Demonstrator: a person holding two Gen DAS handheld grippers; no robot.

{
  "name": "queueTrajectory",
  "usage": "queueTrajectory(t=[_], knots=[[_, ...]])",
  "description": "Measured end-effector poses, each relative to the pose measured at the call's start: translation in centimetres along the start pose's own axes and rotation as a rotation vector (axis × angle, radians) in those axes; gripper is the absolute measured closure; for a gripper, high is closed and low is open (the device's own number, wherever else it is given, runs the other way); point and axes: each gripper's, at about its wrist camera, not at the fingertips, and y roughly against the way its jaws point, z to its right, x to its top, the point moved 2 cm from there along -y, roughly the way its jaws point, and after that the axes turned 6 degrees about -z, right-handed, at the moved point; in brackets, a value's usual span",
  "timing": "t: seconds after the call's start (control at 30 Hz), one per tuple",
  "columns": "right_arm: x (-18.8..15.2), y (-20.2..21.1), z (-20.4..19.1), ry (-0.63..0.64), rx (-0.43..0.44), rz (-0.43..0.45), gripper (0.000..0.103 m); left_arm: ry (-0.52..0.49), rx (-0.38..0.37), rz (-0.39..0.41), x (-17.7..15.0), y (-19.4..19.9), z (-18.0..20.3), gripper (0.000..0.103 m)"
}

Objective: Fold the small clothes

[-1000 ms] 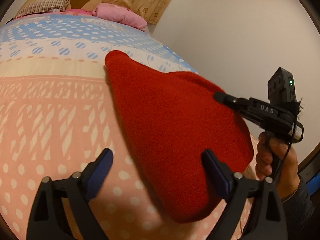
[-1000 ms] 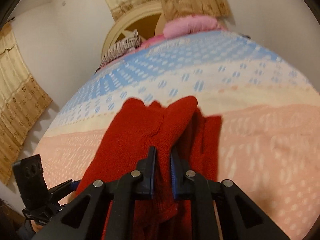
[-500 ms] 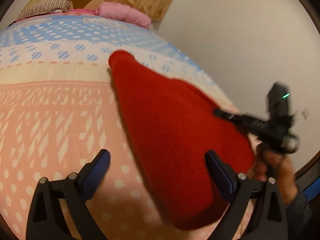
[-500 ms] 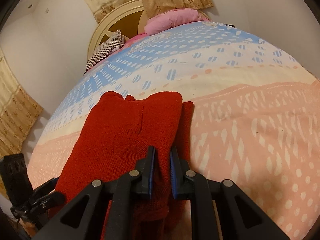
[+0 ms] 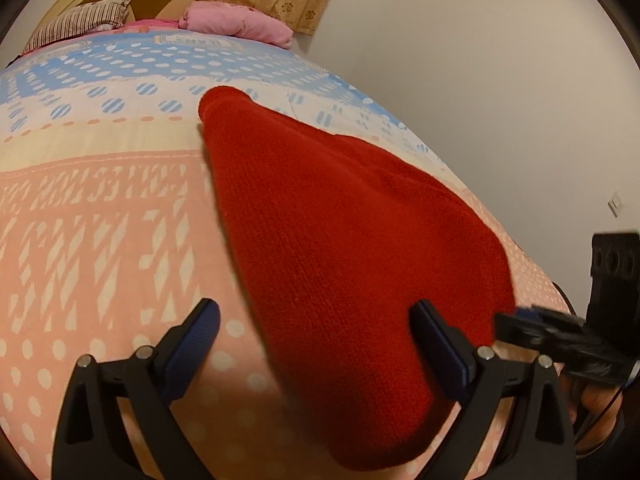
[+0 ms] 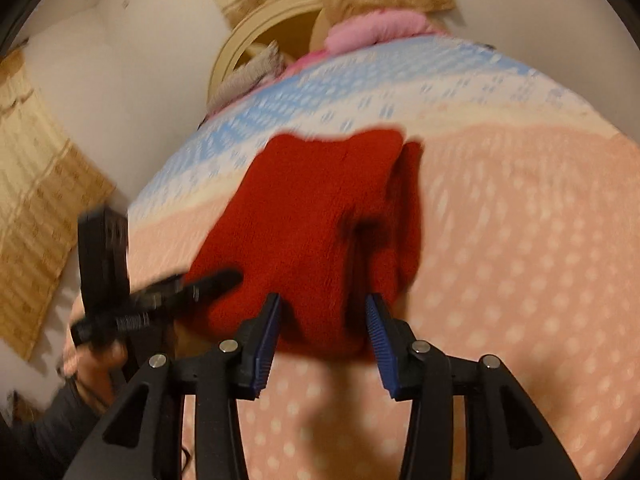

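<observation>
One red knit garment (image 5: 352, 240) lying folded on the bed (image 5: 100, 220), near the bed's edge by the wall. Looks already doubled over, with a second layer peeking out on one side in the right wrist view.

Left hand-held gripper (image 5: 316, 340): fingers wide apart, holding nothing, hanging just over the near end of the red cloth. Right hand-held gripper (image 6: 324, 332): fingers also apart, holding nothing, right by the cloth's edge.

Could go wrong: a bump from either open finger might drag the top layer and undo the fold. Soft, thick knit, so likely to spring open or slide if pushed. Also close to the edge of the bed, so a hard shove might tip it off.

Counted: one red garment, two grippers, one pink pillow (image 5: 240, 26), one striped pillow (image 5: 80, 20), one bed.
</observation>
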Motion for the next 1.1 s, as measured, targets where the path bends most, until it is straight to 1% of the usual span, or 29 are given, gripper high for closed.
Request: queueTrajectory(t=[0.03, 0.1, 0.13, 0.2, 0.23, 0.3, 0.33, 0.43, 0.5, 0.57, 0.6, 0.67, 0.7, 0.73, 0.77, 0.8, 0.83, 0.87, 0.9, 0.97, 1.03, 1.07, 1.1], knots=[[-0.1, 0.2, 0.0, 0.011, -0.016, 0.007, 0.090, 0.004, -0.002, 0.004, 0.1, 0.1, 0.0, 0.004], [-0.1, 1.6, -0.2, 0.034, -0.051, 0.046, 0.092, 0.024, -0.012, 0.033, 0.4, 1.0, -0.3, 0.004], [-0.1, 2.3, -0.3, 0.050, -0.083, 0.058, 0.096, 0.039, -0.012, 0.053, 0.6, 1.5, -0.5, 0.004], [-0.3, 2.9, -0.3, 0.078, -0.128, 0.047, 0.096, 0.062, 0.005, 0.064, 1.0, 1.6, -1.0, 0.002], [-0.4, 2.5, 0.1, 0.080, -0.138, 0.027, 0.096, 0.068, 0.020, 0.047, 1.2, 1.1, -1.1, 0.000], [-0.8, 0.8, 1.0, 0.072, -0.149, -0.033, 0.096, 0.063, 0.045, 0.002, 1.0, -0.1, -1.0, 0.000], [-1.1, 0.2, 1.6, 0.061, -0.142, -0.050, 0.096, 0.051, 0.063, -0.008, 0.8, -0.5, -0.8, 0.000], [-0.8, 0.5, 1.9, 0.043, -0.135, -0.038, 0.096, 0.030, 0.073, -0.013, 0.6, -0.6, -0.6, 0.000], [-0.6, 1.1, 1.2, 0.066, -0.165, -0.029, 0.095, 0.027, 0.071, -0.018, 0.6, -0.7, -0.7, 0.000], [-0.1, 1.9, 0.2, 0.101, -0.228, -0.003, 0.086, 0.018, 0.079, -0.019, 0.6, -0.9, -0.5, 0.000], [0.2, 2.7, -0.5, 0.126, -0.262, 0.028, 0.084, 0.011, 0.084, -0.018, 0.6, -0.9, -0.4, 0.000], [1.2, 3.9, -1.5, 0.153, -0.273, 0.090, 0.082, 0.007, 0.088, -0.017, 0.5, -1.0, -0.3, 0.000], [1.9, 4.4, -2.1, 0.159, -0.251, 0.117, 0.081, 0.007, 0.086, -0.016, 0.5, -0.9, -0.4, 0.000], [2.6, 4.6, -2.6, 0.166, -0.213, 0.137, 0.076, 0.008, 0.084, -0.014, 0.5, -0.9, -0.4, 0.000], [3.3, 4.4, -3.1, 0.178, -0.167, 0.151, 0.067, 0.008, 0.084, -0.014, 0.5, -1.0, -0.4, 0.000], [4.1, 3.9, -3.6, 0.197, -0.119, 0.157, 0.060, 0.010, 0.081, -0.012, 0.5, -1.0, -0.4, 0.000], [4.8, 3.2, -3.9, 0.207, -0.092, 0.151, 0.051, 0.012, 0.078, -0.011, 0.5, -1.0, -0.4, 0.000], [5.5, 2.2, -4.0, 0.208, -0.076, 0.135, 0.050, 0.015, 0.076, -0.008, 0.5, -1.0, -0.4, 0.000], [6.2, 0.9, -3.8, 0.200, -0.081, 0.107, 0.050, 0.019, 0.074, -0.002, 0.4, -0.8, -0.5, 0.000], [6.8, -1.8, -2.6, 0.190, -0.121, 0.037, 0.050, 0.039, 0.067, 0.019, 0.3, -0.3, -0.8, 0.000], [6.7, -3.4, -0.8, 0.165, -0.174, -0.009, 0.050, 0.071, 0.052, 0.050, 0.2, 0.4, -1.5, 0.000], [6.5, -4.0, 0.5, 0.140, -0.182, -0.032, 0.050, 0.084, 0.040, 0.052, 0.2, 0.4, -1.7, 0.000], [6.1, -4.2, 1.7, 0.110, -0.159, -0.039, 0.050, 0.100, 0.026, 0.048, 0.3, 0.4, -2.0, 0.000]])
